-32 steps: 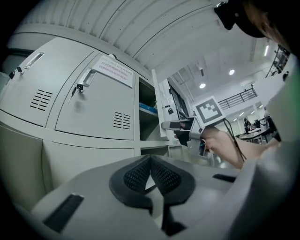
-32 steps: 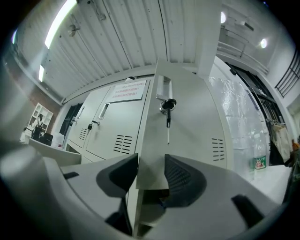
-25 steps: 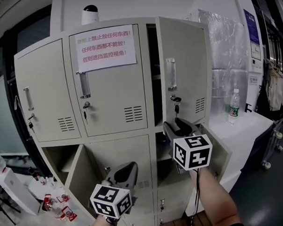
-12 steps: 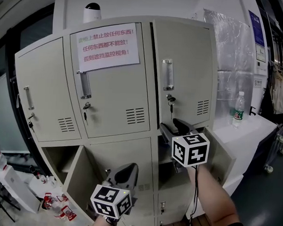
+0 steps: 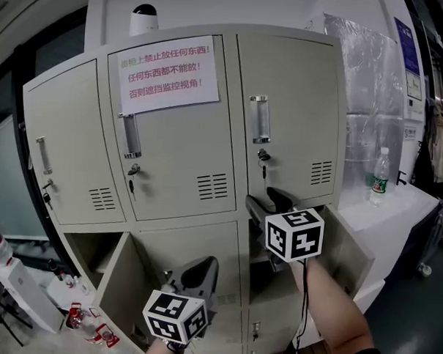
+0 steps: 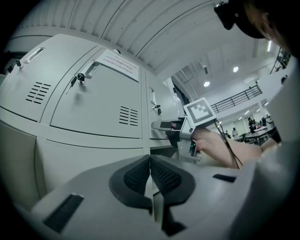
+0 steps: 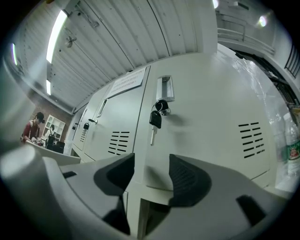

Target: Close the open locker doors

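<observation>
A grey bank of lockers is seen from above. The upper right door [image 5: 290, 117] now sits flush with its neighbours; a moment ago it stood swung out, showing a dark gap along its left edge. That door appears done, so the whole top row reads as closed.

The right gripper [image 5: 270, 198] hangs just below this door's bottom edge. Its jaws have just been opening and now stand wide apart, with nothing between them. Its own view shows only the door face and a key [image 7: 154, 118] hanging in the lock.

The left gripper [image 5: 201, 263] is low, in front of the bottom row, jaws pressed together and empty.

Work likely remains below: the lower right door [image 5: 350, 251] is swung out to the right, and the lower left door [image 5: 125, 278] also stands open.

Whether the upper door has latched cannot be told. The right gripper's marker cube [image 5: 294, 233] covers much of the lower right compartment, which is dark inside. The cabinet's base is cut off by the frame.
</observation>
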Action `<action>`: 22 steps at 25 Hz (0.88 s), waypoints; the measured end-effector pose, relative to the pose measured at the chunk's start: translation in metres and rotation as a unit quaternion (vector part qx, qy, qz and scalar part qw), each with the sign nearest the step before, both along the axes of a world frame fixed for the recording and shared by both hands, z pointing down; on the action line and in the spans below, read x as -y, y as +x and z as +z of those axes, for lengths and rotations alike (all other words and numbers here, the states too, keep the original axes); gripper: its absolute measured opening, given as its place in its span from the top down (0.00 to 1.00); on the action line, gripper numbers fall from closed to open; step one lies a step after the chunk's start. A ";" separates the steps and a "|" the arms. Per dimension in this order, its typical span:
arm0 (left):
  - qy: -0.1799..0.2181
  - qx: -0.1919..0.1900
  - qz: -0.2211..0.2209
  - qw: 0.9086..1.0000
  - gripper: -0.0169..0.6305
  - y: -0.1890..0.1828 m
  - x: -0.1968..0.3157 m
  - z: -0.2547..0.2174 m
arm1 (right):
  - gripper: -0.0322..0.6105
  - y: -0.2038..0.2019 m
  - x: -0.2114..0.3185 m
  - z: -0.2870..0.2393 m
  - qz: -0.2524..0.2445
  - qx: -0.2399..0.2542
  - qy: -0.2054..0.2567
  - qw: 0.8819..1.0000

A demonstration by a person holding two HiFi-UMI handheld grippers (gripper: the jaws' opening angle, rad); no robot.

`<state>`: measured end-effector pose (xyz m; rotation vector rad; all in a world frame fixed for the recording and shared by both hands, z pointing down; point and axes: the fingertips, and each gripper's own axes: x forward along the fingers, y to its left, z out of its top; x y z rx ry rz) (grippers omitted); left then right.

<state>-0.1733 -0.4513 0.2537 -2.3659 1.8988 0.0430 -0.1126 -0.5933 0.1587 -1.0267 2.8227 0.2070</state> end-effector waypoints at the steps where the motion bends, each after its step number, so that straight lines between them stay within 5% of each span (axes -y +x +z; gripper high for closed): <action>1: -0.001 0.000 0.000 1.000 0.97 0.000 0.001 0.001 | 0.60 -0.001 0.002 0.001 -0.002 0.000 0.000 1.000; 22: -0.012 -0.004 0.003 1.000 0.97 0.004 0.025 0.015 | 0.61 -0.003 0.009 0.002 0.010 0.002 0.038 0.999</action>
